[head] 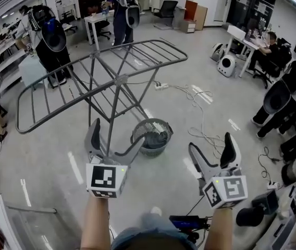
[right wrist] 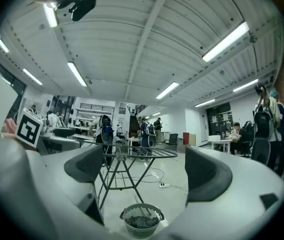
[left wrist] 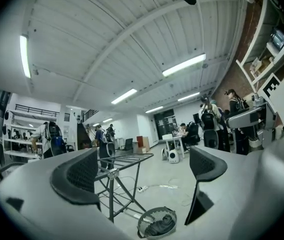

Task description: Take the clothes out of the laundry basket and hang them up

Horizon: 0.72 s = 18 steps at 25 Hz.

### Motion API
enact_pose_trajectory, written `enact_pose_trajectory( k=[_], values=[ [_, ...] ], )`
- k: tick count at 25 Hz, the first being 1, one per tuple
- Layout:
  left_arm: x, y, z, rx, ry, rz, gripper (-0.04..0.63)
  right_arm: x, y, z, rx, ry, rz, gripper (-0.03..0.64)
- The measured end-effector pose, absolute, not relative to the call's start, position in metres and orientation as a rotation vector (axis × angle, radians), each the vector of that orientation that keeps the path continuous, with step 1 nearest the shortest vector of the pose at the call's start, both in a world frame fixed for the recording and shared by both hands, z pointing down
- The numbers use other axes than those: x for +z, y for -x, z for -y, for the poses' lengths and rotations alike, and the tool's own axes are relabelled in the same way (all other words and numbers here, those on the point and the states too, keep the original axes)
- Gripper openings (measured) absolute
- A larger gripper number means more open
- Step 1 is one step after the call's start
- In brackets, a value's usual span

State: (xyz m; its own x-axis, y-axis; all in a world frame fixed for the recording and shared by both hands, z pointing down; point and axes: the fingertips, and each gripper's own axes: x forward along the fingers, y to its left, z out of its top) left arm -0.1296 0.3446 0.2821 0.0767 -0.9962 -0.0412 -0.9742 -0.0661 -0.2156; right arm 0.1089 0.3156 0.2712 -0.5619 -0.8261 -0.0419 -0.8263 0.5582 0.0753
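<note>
Sitting on the floor at 12 o'clock, a round grey slatted laundry basket is holding dark crumpled clothes, at the foot of the drying rack. The left hand-held gripper and right hand-held gripper are hanging wide open, gripping nothing.

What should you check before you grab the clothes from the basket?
1. Left gripper jaws apart, nothing between them: ok.
2. Right gripper jaws apart, nothing between them: ok.
3. Clothes in the laundry basket: ok, a dark heap lies inside.
4. Drying rack unfolded, bars bare: ok.
5. Floor beside the basket free of cables: not ok, a white cable trails to its right.
6. How many clothes are in there: cannot tell.
</note>
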Motion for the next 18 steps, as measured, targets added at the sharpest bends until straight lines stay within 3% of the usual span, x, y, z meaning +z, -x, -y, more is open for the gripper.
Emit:
enact_pose_trajectory(
  k=[8,18],
  values=[
    [0.303,0.124,-0.277,-0.184,2.135,-2.088,0.563,0.295,-0.119,-0.244,0.339,1.498,-2.85,0.491],
    [0.332,0.143,-0.199,-0.311,2.17,-2.088,0.561,0.328,-0.105,-0.168,0.187,1.527,-2.849,0.489]
  ],
)
